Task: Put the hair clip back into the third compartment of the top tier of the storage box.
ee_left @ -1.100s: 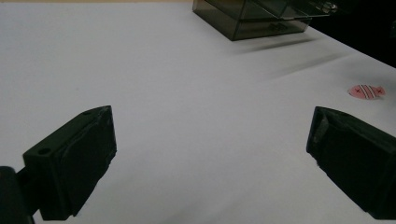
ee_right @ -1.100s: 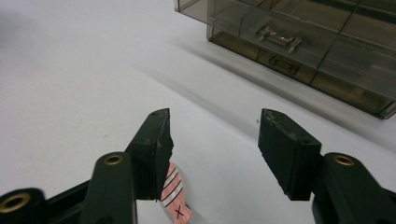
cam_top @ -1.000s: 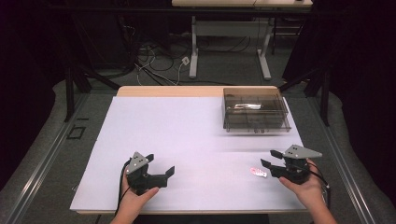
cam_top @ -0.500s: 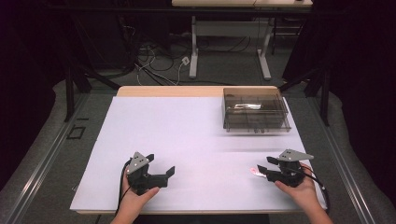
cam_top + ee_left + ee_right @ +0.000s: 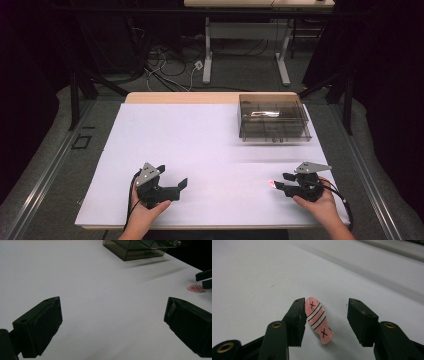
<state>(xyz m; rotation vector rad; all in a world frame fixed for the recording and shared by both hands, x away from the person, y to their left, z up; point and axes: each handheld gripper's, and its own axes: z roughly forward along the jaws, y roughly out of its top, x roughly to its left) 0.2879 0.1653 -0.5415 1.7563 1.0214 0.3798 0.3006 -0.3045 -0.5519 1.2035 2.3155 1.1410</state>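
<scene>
I work on a table point(image 5: 180, 97) with a big white sheet point(image 5: 200, 145) on top. A strip of wood shows at its far edge. Past it, on the grey floor point(image 5: 240, 70), I see a messy bunch of cables point(image 5: 167, 62) to the far left. The white legs point(image 5: 207, 55) of another desk stand there too.

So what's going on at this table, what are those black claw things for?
A person sits at a white table with a two-jaw gripper in each hand. The right gripper has its jaws open around a small pink fish-shaped piece lying flat; one jaw is against its side, the other apart. The left gripper rests open with nothing between its jaws. A smoky clear box stands at the far right.
</scene>
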